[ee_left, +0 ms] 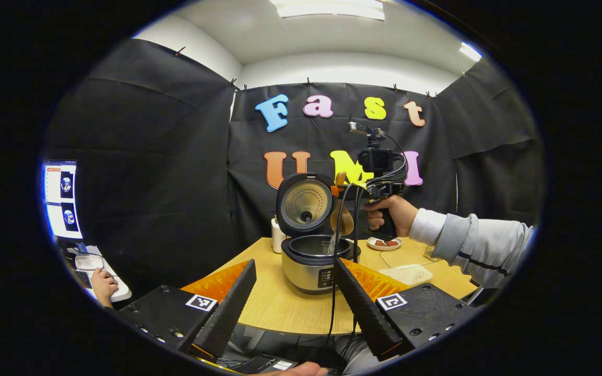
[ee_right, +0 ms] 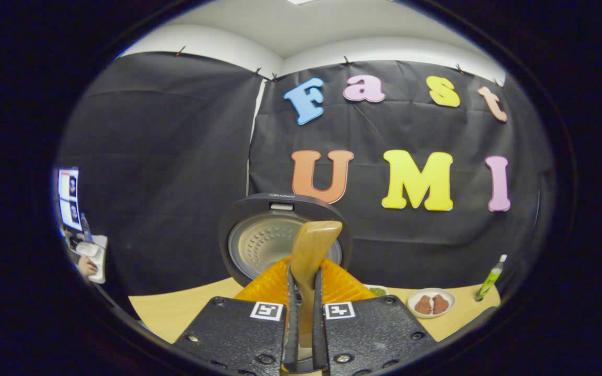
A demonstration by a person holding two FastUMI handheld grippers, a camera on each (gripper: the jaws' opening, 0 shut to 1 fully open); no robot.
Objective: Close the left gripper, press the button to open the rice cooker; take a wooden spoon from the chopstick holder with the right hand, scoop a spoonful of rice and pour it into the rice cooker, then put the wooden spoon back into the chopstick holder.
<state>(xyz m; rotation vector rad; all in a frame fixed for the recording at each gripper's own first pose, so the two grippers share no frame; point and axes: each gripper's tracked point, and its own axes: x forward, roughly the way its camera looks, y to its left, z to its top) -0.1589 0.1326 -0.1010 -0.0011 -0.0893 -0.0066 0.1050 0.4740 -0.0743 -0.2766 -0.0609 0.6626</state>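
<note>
The rice cooker (ee_left: pixel 309 271) stands open on the wooden table (ee_left: pixel 275 308), its lid (ee_left: pixel 305 203) upright behind the pot. My left gripper (ee_left: pixel 294 263) hovers before it, open and holding nothing. A person's hand holds my right gripper (ee_left: pixel 369 188) above the pot's right side, with the wooden spoon (ee_left: pixel 344 219) hanging bowl-down over the rim. In the right gripper view, my right gripper (ee_right: pixel 304 274) is shut on the wooden spoon (ee_right: pixel 312 245), whose handle sticks up between the fingers in front of the cooker lid (ee_right: pixel 269 235).
A small plate of reddish pieces (ee_left: pixel 384 243) (ee_right: pixel 430 303) sits right of the cooker, a green bottle (ee_right: pixel 490 279) farther right. A white cylinder (ee_left: pixel 277 235) stands left of the cooker. Black cables (ee_left: pixel 335 282) dangle from the right gripper. A monitor (ee_left: pixel 60 198) glows at far left.
</note>
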